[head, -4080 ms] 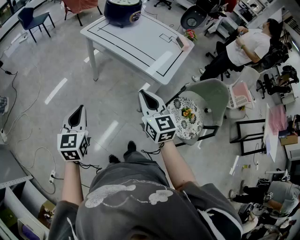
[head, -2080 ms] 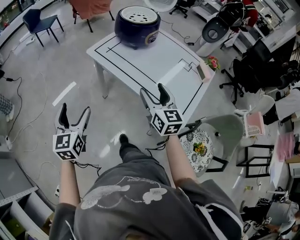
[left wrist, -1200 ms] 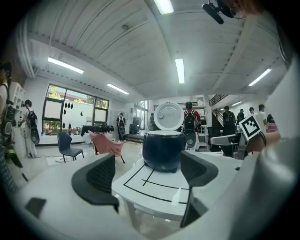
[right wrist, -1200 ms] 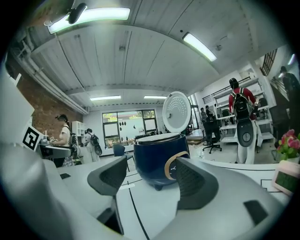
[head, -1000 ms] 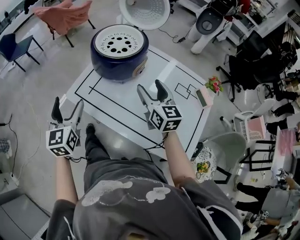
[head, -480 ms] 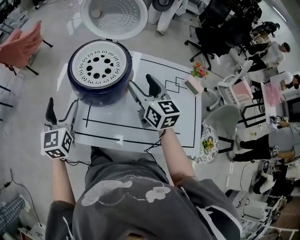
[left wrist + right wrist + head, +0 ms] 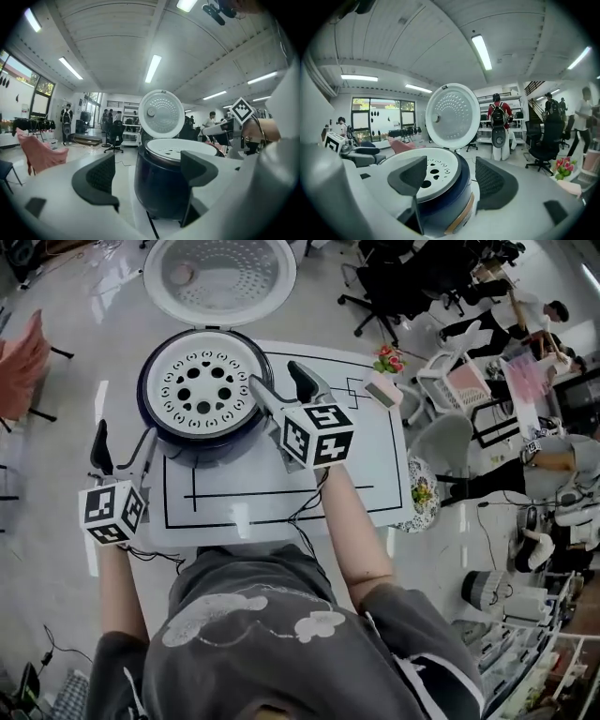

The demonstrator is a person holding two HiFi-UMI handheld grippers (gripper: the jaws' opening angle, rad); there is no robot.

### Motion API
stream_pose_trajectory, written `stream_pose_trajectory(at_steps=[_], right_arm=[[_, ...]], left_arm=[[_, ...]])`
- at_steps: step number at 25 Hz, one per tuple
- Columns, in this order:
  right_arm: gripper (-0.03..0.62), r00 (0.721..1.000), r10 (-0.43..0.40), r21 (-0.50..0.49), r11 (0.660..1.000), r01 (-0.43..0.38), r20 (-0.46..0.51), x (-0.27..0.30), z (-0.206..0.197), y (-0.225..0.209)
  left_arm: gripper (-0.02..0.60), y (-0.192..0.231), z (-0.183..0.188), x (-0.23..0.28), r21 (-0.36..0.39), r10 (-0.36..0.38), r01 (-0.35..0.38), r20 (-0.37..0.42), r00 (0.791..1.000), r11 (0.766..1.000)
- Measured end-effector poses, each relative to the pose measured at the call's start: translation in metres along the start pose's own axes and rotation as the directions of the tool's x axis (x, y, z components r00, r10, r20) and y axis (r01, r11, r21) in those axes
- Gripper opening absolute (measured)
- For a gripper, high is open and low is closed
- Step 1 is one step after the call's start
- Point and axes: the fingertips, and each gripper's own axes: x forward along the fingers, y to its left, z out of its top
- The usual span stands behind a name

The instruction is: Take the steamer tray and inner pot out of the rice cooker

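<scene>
Standing at the near edge of the tabletop [image 7: 356, 465], we hold both grippers short of the rice cooker [image 7: 202, 448]. It sits at the far left corner with its lid [image 7: 218, 276] swung up and back, so the way in from above is free. The perforated steamer tray [image 7: 202, 388] lies seated in the cooker's mouth; the inner pot, we judge, is beneath it and hidden.

Our right gripper [image 7: 279, 381] hovers just beside the cooker's right rim, jaws spread and holding nothing, likely lined up for the tray's edge. Our left gripper [image 7: 124, 442] hangs by the tabletop's left edge, near the cooker's wall, jaws likewise parted and empty, perhaps to take the opposite side.

The tabletop is white with black lines and carries flowers [image 7: 386, 360] at its far right corner. Around it lies a pale, glossy floor [image 7: 56, 427] with office chairs and people at desks.
</scene>
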Motion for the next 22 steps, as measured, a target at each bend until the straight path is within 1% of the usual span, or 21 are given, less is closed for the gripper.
stream_pose_trajectory(at_steps=[4,7,9,14,18,22], right_arm=[[0.316,0.998,-0.035,-0.035,0.999,0.033,-0.048,0.021,-0.004,0.003],[0.314,0.993,-0.079,-0.095,0.993,0.071,-0.091,0.032,-0.003,0.002],[0.314,0.986,-0.097,-0.137,0.988,0.078,-0.136,0.038,-0.004,0.002],[0.314,0.960,-0.131,-0.217,0.973,0.077,-0.246,0.058,-0.031,-0.003],[0.314,0.931,-0.145,-0.266,0.962,0.054,-0.335,0.064,-0.041,-0.003],[0.314,0.907,-0.185,-0.319,0.946,0.059,-0.380,0.072,-0.046,-0.006]], left_arm=[[0.428,0.014,0.007,0.015,0.025,-0.061,0.061,0.008,0.998,0.998],[0.428,0.021,0.016,0.028,0.040,-0.100,0.099,0.004,0.995,0.994],[0.428,0.022,0.022,0.035,0.043,-0.121,0.121,0.002,0.993,0.992],[0.428,0.029,0.013,0.057,0.044,-0.164,0.164,0.007,0.986,0.985],[0.428,0.034,0.018,0.064,0.040,-0.185,0.184,0.014,0.983,0.982],[0.428,0.040,0.018,0.071,0.032,-0.197,0.197,0.018,0.980,0.980]])
